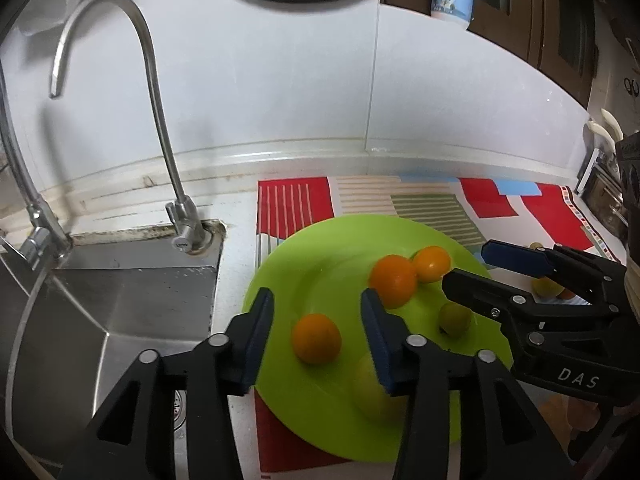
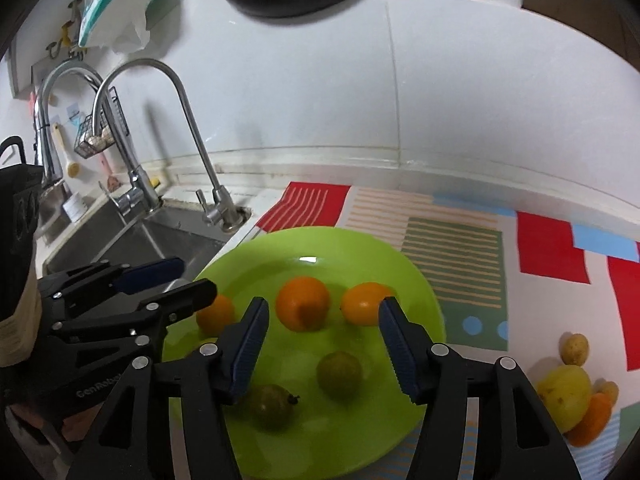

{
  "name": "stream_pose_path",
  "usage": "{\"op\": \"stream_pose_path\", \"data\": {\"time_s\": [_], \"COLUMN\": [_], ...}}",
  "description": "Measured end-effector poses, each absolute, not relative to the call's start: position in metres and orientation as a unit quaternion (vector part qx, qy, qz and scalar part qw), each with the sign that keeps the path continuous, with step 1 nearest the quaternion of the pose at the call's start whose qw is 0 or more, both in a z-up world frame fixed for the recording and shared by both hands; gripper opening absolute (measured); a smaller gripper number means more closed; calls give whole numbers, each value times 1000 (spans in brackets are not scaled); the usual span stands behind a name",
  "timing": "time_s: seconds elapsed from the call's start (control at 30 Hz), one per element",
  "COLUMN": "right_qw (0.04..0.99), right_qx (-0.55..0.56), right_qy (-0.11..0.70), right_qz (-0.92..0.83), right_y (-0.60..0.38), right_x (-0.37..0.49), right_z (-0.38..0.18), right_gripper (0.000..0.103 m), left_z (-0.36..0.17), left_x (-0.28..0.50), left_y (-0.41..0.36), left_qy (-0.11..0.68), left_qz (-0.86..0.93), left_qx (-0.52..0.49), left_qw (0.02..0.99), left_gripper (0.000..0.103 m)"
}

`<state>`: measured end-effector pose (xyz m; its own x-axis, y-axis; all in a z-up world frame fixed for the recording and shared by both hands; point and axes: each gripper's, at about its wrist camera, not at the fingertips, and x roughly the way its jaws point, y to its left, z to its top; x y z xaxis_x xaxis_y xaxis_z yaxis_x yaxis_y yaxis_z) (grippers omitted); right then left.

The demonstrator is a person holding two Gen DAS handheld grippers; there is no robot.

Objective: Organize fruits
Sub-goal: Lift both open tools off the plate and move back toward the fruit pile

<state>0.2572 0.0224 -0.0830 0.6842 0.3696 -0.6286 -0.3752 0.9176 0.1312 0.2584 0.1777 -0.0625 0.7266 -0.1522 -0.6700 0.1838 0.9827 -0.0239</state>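
1. Left gripper [image 1: 316, 336] hangs low over the near left part of the green plate [image 2: 280, 252], jaws apart, pads touching nothing; one orange [image 1: 316, 338] lies on the plate between its fingers.
2. Right gripper [image 2: 324, 340] hangs over the plate's near right part, jaws likewise apart and empty; a round green fruit [image 2: 340, 374] sits on the plate in the gap between them.
3. A second green fruit with a stem [image 2: 272, 406] rests nearer the plate's front edge, partly behind the right gripper's left finger.
4. Toward the plate's far side, a larger orange [image 2: 302, 307] and a yellow-orange fruit [image 2: 366, 304] lie side by side, close together.
5. The plate stands on a patterned mat [image 2: 452, 248] of red, green and blue blocks.
6. Right of the plate, on the mat, lies a small heap: a yellow fruit [image 2: 564, 396], an orange piece [image 2: 592, 420] and a brownish lump [image 2: 574, 348].
7. Left of the plate, a steel sink [image 1: 120, 304] with a curved tap [image 1: 160, 120].
8. Behind the plate, a white tiled wall [image 1: 280, 80].
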Motion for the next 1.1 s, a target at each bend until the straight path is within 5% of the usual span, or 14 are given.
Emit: {"op": "stream_pose_path", "data": {"time_s": [0.2, 1.1], "right_qw": [924, 955], "right_qx": [1, 1], "right_qy": [331, 263], "right_qz": [190, 139], "right_y": [13, -45], "right_x": [237, 129], "right_z": [-73, -23], "right_gripper": [70, 84], "left_z": [-51, 4], "left_x": [237, 130], "left_y": [177, 141], "left_qy": [351, 282], "left_qz": [-86, -19], "left_qx": [15, 22], "left_qw": [932, 959], "left_gripper": [60, 95]}}
